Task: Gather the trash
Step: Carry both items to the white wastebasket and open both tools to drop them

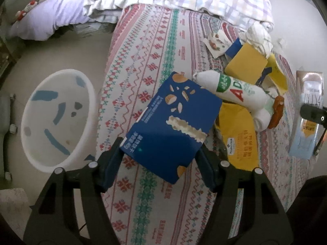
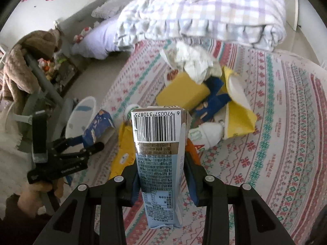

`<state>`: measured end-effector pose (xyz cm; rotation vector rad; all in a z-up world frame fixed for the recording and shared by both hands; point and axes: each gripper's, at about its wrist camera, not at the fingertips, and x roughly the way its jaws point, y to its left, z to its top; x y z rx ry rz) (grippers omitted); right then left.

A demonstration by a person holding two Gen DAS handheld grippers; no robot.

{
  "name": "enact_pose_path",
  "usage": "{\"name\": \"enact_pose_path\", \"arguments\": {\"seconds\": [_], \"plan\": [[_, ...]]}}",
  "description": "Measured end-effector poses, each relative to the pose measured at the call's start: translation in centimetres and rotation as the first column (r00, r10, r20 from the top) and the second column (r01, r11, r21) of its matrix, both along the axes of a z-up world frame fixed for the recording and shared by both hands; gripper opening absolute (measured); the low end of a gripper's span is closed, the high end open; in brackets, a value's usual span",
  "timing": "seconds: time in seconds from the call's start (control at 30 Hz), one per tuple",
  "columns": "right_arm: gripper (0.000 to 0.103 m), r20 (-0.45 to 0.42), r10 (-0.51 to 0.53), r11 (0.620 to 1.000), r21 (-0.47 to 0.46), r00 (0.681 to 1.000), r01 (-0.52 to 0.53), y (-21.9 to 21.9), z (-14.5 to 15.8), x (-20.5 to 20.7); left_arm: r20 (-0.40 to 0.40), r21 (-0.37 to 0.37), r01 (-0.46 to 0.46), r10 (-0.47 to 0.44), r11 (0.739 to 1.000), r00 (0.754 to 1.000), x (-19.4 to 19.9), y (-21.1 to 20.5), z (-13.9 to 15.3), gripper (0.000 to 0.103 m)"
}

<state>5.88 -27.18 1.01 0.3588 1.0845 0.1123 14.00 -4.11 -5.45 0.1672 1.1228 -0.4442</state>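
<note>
Bedroom scene with trash scattered on a patterned bed (image 1: 163, 47). Left gripper (image 1: 159, 159) is partly closed with both pads against a blue snack box (image 1: 173, 122) lying near the bed's edge. Right gripper (image 2: 161, 185) is closed narrowly on an upright pale blue drink carton (image 2: 158, 159), barcode facing up. White basin (image 1: 59, 120) with blue markings sits on the floor beside the bed, nothing visible inside. White bottle (image 1: 235, 89) and yellow bags (image 1: 245, 65) lie heaped further along the bed

One blue box (image 1: 173, 122), two white bottles (image 1: 231, 89) — one white bin (image 1: 59, 120), one carton (image 2: 158, 153), one crumpled tissue (image 2: 192, 61)
</note>
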Motion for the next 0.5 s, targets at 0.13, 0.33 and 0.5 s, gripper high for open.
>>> {"name": "enact_pose_path", "arguments": {"seconds": [0.13,0.33,0.5], "plan": [[0.038,0.043,-0.001,1.0,0.002,0.999,0.001,-0.1,1.5,-0.3,0.016,-0.021,-0.036,0.036,0.999,0.999,-0.3,1.1,1.1,0.069],[0.038,0.073,0.011,1.0,0.015,0.997,-0.012,1.4,2.2,0.4,0.03,-0.024,-0.104,0.105,0.994,0.994,-0.4,4.0,2.0,0.069],[0.038,0.096,0.043,0.999,0.027,0.994,-0.046,4.2,3.2,1.8,0.028,-0.038,-0.18,0.181,0.983,0.983,-0.1,6.9,2.4,0.069]]}}
